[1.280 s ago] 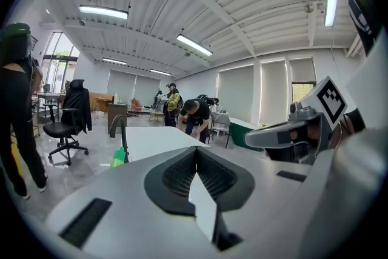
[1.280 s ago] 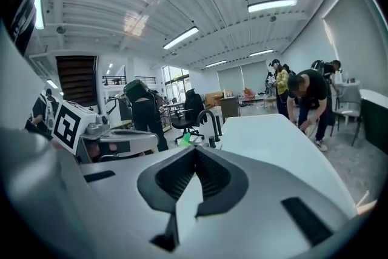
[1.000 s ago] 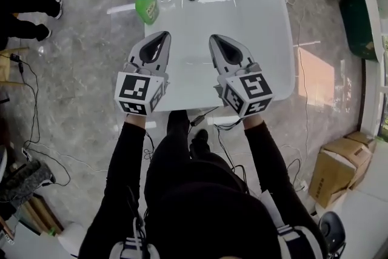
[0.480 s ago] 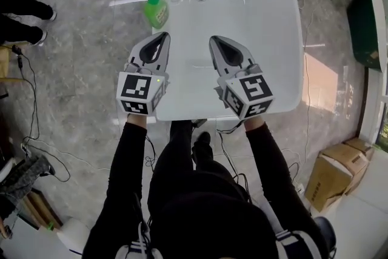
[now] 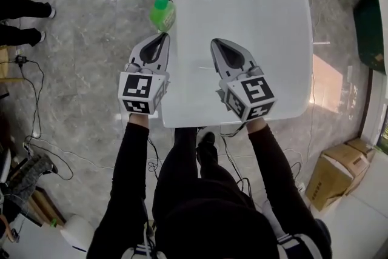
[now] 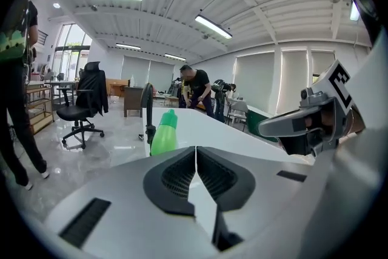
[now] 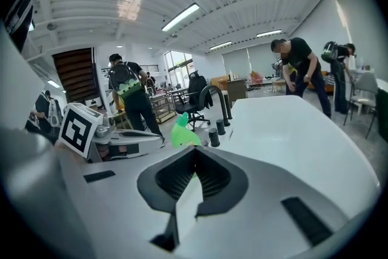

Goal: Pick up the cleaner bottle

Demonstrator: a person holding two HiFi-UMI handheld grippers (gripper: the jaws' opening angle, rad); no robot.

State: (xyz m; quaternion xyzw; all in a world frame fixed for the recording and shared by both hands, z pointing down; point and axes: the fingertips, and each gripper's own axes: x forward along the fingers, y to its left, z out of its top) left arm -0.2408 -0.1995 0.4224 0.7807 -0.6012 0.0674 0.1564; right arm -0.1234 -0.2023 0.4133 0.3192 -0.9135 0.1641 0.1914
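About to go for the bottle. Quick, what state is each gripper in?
Left gripper: closed, holding nothing.
Right gripper: closed, holding nothing.

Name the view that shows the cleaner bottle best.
Left gripper view: the cleaner bottle stands side-on, cap and body clear, base behind the left hand-held gripper. Head view shows it foreshortened from above; right gripper view shows only its top.
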